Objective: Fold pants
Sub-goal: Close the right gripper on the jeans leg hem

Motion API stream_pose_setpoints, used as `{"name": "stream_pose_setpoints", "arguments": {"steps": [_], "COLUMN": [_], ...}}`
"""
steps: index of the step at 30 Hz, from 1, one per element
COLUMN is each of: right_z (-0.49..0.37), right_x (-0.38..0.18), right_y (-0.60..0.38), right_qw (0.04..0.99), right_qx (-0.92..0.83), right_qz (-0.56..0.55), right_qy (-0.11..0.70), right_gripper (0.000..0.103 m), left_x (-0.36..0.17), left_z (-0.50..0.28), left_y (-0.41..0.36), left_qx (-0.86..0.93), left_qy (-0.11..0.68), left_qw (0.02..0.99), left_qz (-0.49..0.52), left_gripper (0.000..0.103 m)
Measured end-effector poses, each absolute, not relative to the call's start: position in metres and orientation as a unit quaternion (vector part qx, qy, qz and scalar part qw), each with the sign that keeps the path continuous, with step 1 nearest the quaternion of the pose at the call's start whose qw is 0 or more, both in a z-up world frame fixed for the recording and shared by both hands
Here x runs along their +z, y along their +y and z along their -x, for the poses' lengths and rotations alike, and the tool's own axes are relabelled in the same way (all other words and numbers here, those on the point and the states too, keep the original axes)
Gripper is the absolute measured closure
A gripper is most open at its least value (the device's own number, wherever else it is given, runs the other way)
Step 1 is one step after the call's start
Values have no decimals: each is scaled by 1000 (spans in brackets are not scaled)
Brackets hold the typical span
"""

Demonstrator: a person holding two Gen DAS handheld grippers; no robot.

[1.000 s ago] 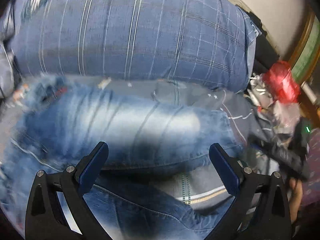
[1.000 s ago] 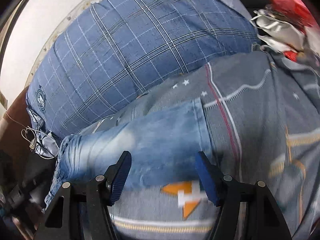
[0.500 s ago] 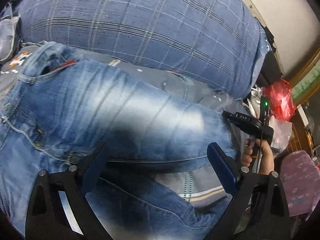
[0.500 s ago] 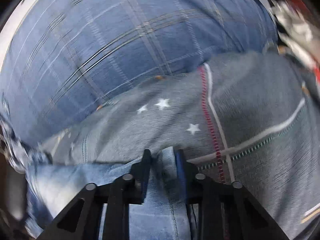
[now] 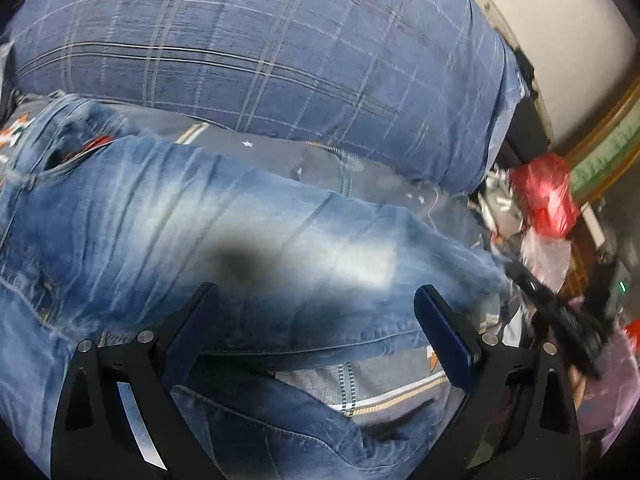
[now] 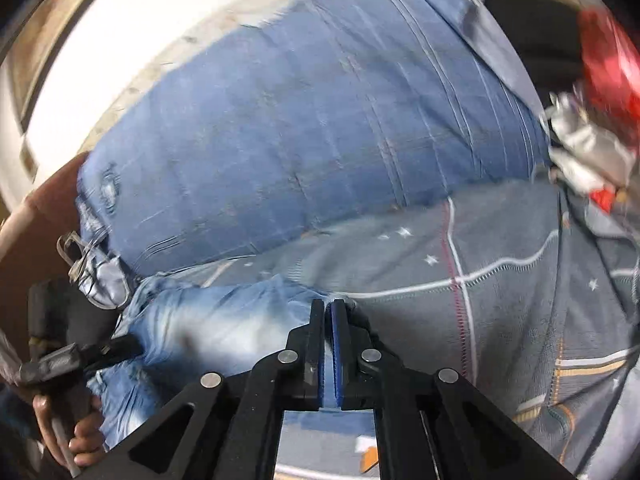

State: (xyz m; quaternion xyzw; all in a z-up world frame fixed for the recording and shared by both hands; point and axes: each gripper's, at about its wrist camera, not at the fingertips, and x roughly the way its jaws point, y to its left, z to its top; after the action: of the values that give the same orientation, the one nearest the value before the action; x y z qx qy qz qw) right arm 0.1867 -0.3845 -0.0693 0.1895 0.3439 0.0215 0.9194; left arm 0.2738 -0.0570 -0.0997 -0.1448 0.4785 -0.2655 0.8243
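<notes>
Right gripper [image 6: 328, 308] closing on jeans [image 6: 224, 320] hem edge, apparently lifted.

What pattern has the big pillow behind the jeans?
The pillow is blue with a check of thin pale lines, clearest in the left wrist view.

We see the jeans [image 5: 192, 232] spread on the bed sheet [image 6: 500, 320], with the pillow [image 5: 280, 60] behind them against the wall [image 6: 120, 40]. Right of the pillow, at the bed's edge, sits a bag [image 5: 544, 196] among clutter. Left claw [image 5: 316, 320] hangs over the jeans' middle, wide apart. Right claw [image 6: 327, 344] is at the leg end, closing, with the hem between its pads. A hand [image 6: 76, 440] is at far left.
</notes>
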Motion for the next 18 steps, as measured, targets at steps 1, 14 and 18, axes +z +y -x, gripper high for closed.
{"name": "stream_pose_setpoints", "arguments": {"steps": [1, 14, 18], "right_z": [-197, -283, -257], "right_x": [-75, -166, -128], "right_y": [-391, -430, -409], "right_qw": [913, 871, 896], "right_qx": [20, -44, -22], "right_qz": [-196, -202, -174], "right_qy": [358, 447, 408], "right_gripper": [84, 83, 93], "left_x": [-100, -130, -118], "left_z": [-276, -303, -301], "left_y": [-59, -68, -69], "left_qx": [-269, -288, -299], "left_qy": [481, 517, 500], "left_qw": [822, 787, 794], "left_qz": [143, 177, 172], "left_gripper": [5, 5, 5]}}
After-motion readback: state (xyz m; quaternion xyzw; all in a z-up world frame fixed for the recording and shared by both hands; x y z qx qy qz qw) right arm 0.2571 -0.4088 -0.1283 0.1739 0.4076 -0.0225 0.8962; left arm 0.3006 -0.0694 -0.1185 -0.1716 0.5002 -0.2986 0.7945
